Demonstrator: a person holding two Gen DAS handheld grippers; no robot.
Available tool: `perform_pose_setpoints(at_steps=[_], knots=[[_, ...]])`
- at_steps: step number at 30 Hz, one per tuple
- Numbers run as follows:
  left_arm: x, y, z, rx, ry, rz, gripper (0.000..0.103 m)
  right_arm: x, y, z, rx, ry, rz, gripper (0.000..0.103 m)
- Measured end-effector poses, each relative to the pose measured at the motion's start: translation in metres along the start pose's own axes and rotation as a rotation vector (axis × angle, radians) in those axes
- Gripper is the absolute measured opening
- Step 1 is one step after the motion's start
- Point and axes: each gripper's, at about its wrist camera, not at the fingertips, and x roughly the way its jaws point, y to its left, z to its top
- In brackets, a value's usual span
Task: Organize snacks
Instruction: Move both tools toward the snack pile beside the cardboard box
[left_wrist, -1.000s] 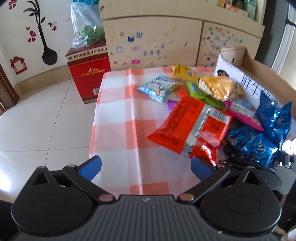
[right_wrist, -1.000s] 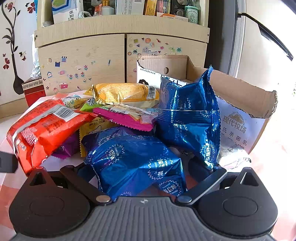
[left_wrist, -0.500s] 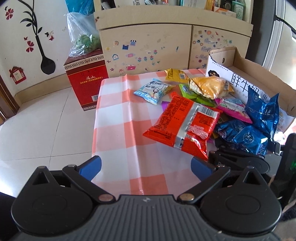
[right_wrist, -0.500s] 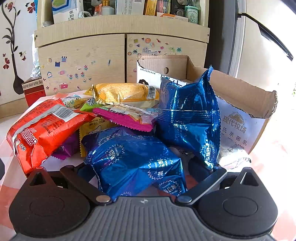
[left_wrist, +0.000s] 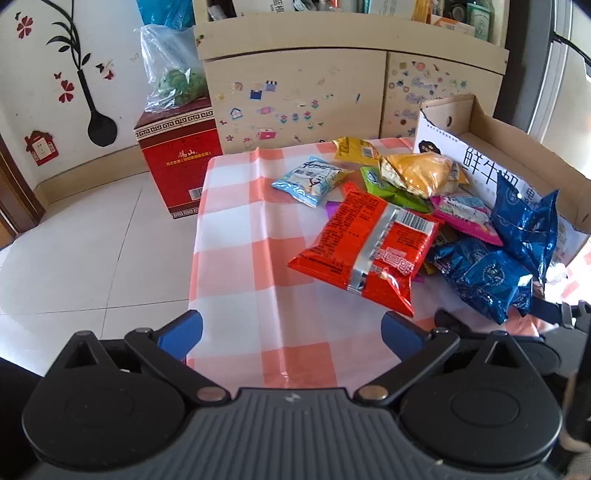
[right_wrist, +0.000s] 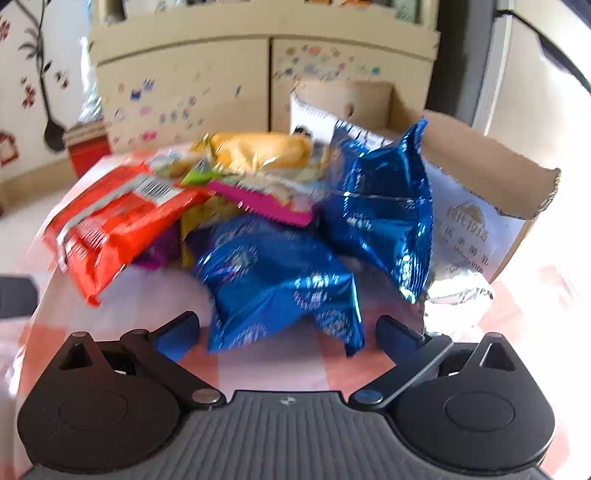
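Snacks (left_wrist: 373, 243) heaped on table; both grippers hover low, fingers spread.

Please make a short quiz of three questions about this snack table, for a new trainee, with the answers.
1. True or false: the left gripper is shut on the red snack bag.
2. Which bag lies nearest the right gripper? A) yellow bag B) blue bag C) pink bag
3. Fill in: the cardboard box stands on the ____ side of the snack pile, seen from the left wrist.

Key: 1 false, both grippers are open and hold nothing. 2 B, the blue bag. 3 right.
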Motion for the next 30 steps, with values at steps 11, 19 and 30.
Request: perform_pose_setpoints(at_steps=[11, 19, 30], knots=[[-0.005, 0.001, -0.001, 0.004, 0.008, 0.022, 0.102, -0.034, -0.009, -0.003, 0.043, 0.109, -0.074, 0.103], [-0.015, -0.006, -0.003, 0.021, 0.018, 0.042, 0.102, -0.062, -0.027, 0.014, 0.074, 0.096, -0.159, 0.103], [-0.020, -0.018, 0.002, 0.040, 0.028, 0.052, 0.102, -0.074, -0.036, 0.023, 0.120, 0.125, -0.118, 0.103]])
